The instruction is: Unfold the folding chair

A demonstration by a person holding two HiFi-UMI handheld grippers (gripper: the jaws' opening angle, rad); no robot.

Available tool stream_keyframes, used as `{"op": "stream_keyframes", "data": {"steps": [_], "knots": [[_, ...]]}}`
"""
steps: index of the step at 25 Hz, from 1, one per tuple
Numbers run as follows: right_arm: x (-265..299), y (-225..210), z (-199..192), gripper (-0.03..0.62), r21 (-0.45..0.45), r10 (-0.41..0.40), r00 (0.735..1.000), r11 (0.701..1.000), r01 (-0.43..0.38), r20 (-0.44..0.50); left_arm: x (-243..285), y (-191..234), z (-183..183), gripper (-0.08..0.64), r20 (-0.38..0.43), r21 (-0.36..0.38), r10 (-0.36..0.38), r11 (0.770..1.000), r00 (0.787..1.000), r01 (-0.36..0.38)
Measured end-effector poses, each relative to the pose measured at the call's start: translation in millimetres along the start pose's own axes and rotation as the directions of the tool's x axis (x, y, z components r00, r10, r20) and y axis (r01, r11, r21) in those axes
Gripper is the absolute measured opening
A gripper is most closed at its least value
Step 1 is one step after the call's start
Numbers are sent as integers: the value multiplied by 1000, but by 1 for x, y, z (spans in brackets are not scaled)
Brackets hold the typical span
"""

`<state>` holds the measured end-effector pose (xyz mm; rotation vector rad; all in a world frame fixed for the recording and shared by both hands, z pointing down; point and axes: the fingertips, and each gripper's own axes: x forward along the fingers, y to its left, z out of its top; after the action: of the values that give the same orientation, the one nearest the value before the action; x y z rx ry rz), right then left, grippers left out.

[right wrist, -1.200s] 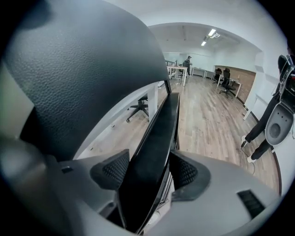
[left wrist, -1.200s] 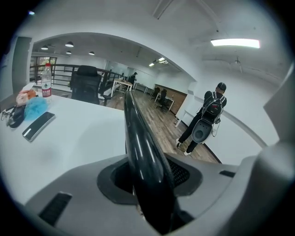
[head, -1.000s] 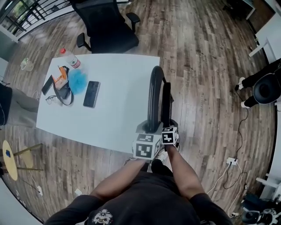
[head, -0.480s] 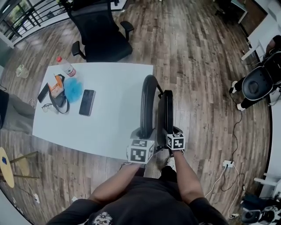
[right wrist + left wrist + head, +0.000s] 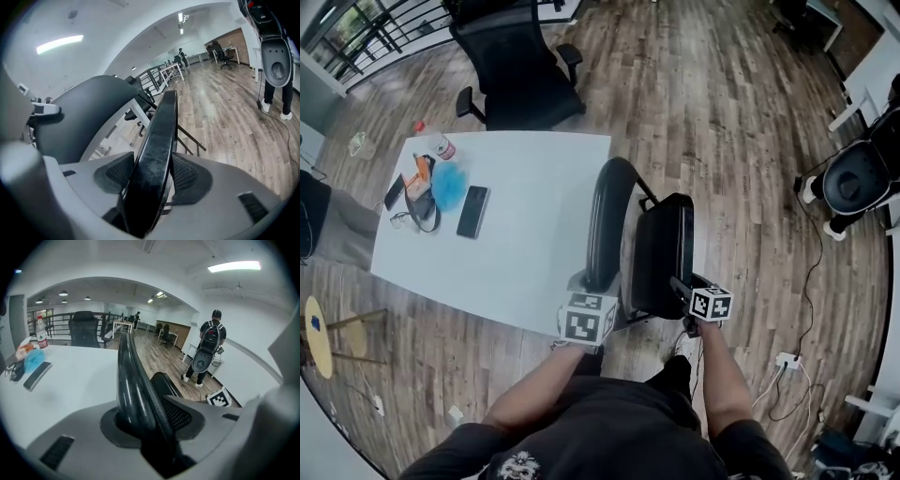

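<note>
The black folding chair stands beside the table, partly spread. Its curved backrest rises as a tall arc, and my left gripper is shut on its lower rim. In the left gripper view the rim runs up from between the pads of that gripper. The seat panel leans away to the right. My right gripper is shut on the seat's edge. In the right gripper view this edge sits pinched in the gripper, with the backrest at the left.
A white table at the chair's left carries a phone, a bottle, a blue puff and small items. A black office chair stands behind it. A person stands at right; a power strip lies on the floor.
My right gripper has swung to the right with the seat, so the gap between seat and backrest has widened. My left gripper has shifted slightly left, still on the backrest.
</note>
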<state>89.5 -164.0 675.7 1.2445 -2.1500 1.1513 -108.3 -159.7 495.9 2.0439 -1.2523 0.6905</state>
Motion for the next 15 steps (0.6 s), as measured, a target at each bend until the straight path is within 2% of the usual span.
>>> {"op": "stream_keyframes", "data": {"steps": [4, 8, 11, 15], "knots": [[-26, -38, -4, 247, 21, 120, 993, 992, -121, 9, 12, -30, 1, 138, -13, -40, 55, 998, 998, -56], [-43, -71, -7, 299, 34, 224, 975, 974, -224, 5, 24, -55, 3, 135, -36, -31, 76, 997, 996, -77], [-53, -108, -12, 322, 63, 234, 972, 970, -233, 0, 38, -76, 2, 133, -49, -14, 84, 996, 995, -85], [-63, -173, -27, 342, 167, 197, 980, 966, -196, 13, 60, -95, -9, 133, -88, -12, 89, 996, 992, -91]]}}
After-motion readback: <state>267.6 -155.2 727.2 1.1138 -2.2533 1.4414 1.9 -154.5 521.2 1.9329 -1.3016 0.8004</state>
